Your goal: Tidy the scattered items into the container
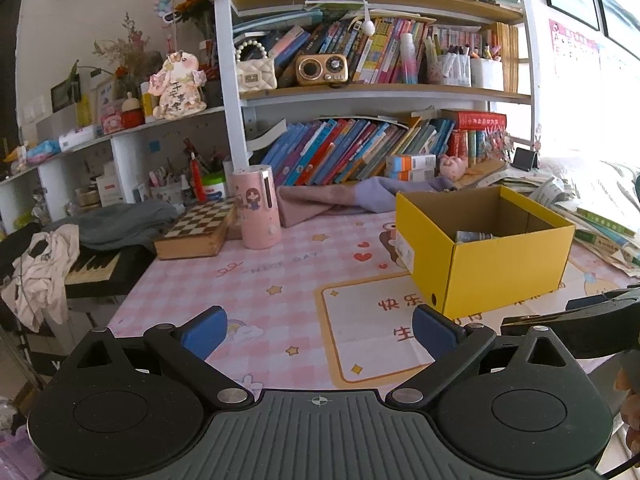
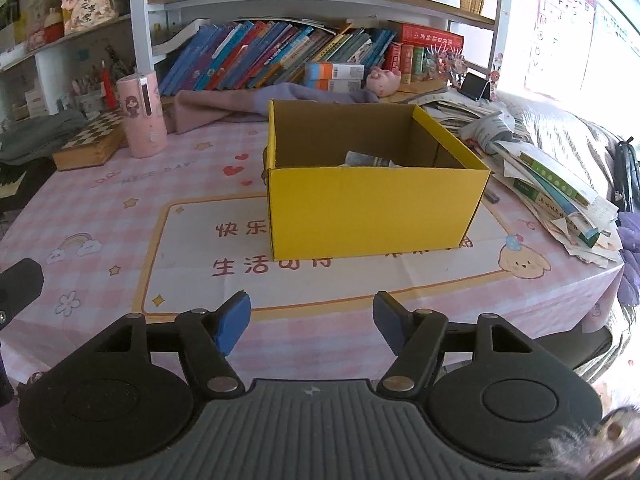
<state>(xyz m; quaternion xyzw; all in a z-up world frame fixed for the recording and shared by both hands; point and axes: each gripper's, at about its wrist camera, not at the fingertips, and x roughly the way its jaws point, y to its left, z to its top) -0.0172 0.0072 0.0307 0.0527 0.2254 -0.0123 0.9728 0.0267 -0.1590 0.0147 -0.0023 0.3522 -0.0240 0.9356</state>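
Observation:
A yellow cardboard box stands open on the pink checked tablecloth; it also shows in the right wrist view. Some grey-blue items lie at its bottom, partly hidden by the front wall. My left gripper is open and empty, low over the table, with the box ahead to the right. My right gripper is open and empty, in front of the box's near wall. The right gripper's body shows at the right edge of the left wrist view.
A pink cylinder and a chessboard box stand at the back left. Purple cloth lies behind the box. A pile of books and papers lies to the right. Bookshelves stand behind the table.

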